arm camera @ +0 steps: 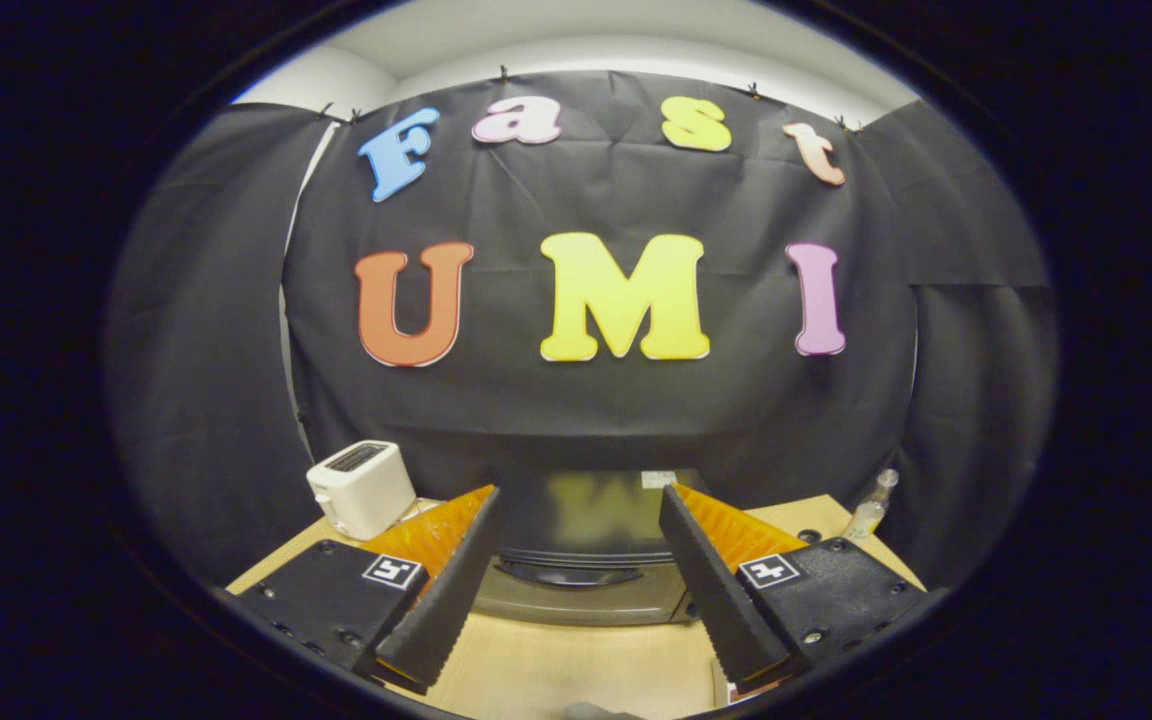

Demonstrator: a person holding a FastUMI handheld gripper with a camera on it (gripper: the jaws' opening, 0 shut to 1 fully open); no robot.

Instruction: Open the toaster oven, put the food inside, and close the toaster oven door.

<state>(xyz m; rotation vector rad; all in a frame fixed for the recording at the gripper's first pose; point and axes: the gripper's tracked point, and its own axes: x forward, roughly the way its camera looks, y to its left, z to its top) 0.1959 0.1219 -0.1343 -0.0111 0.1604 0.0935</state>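
Two fingers of the tongs (576, 545) stand spread wide apart, with nothing pinched between them and nothing touching either one. Each finger reaches forward over the pale wooden surface (556, 665), and the gap between them frames the toaster oven (584, 555) directly ahead.

The toaster oven sits on the surface just beyond the fingertips, its dark glass door facing the tongs. The door looks closed: the glass stands upright and reflects the wall behind the camera, and the long dark handle (570, 574) runs across the front under the glass, between the two fingers. The tongs seem lined up with that handle but are apart from it.

Off to the left of the oven, further back, a white pop-up toaster (361, 488) stands near the edge of the surface. To the right, near the far corner, stands a small clear bottle (871, 508). A dark shape at the near edge of the surface, below the fingers, is too cut off to identify; whether it is the food cannot be told.

As for progress, the task appears to be at its very start. The door is not yet open, no food is in the tongs, and none can be seen in the oven. All three steps look left to do: opening, loading, and closing.
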